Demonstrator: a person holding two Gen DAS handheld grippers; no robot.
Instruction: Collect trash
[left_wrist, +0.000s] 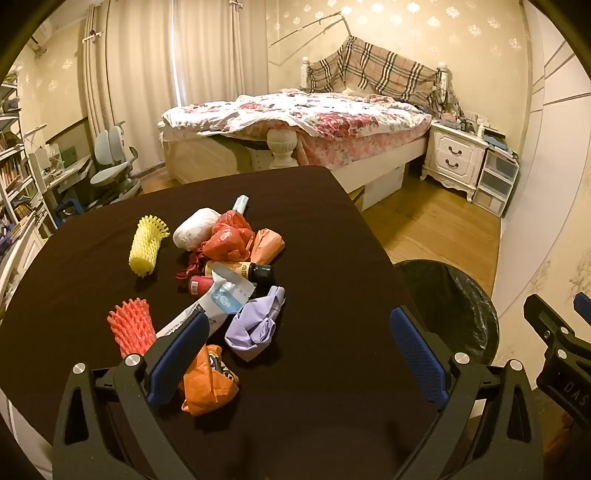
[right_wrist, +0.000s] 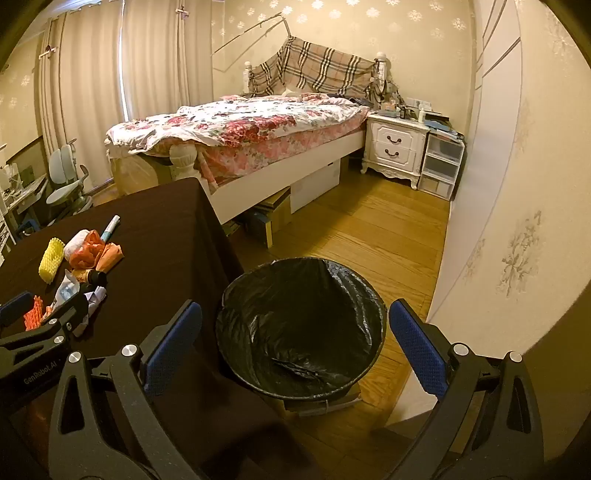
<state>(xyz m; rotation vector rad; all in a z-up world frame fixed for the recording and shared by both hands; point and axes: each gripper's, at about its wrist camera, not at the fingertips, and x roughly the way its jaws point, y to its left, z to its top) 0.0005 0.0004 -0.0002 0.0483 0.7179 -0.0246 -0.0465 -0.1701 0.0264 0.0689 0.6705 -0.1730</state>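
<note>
Two grippers, left gripper (left_wrist: 299, 354) and right gripper (right_wrist: 295, 350), hang spread wide and empty: one over trash (left_wrist: 229, 277) on the tabletop (left_wrist: 332, 229), one above the bin (right_wrist: 301, 325).

Your trash sits in one heap on the worktop (left_wrist: 314, 229), nearer its left edge than its right. At the heap's far end a tube (left_wrist: 242, 204) points toward the far edge, with a wad (left_wrist: 192, 229) before it. One foam sleeve (left_wrist: 147, 245) lies left of the heap, another (left_wrist: 132, 326) toward the near edge. Off the worktop's right edge the bin (right_wrist: 301, 325) stands on the floor (right_wrist: 369, 229), with the bed (right_wrist: 258, 136) beyond it.
</note>
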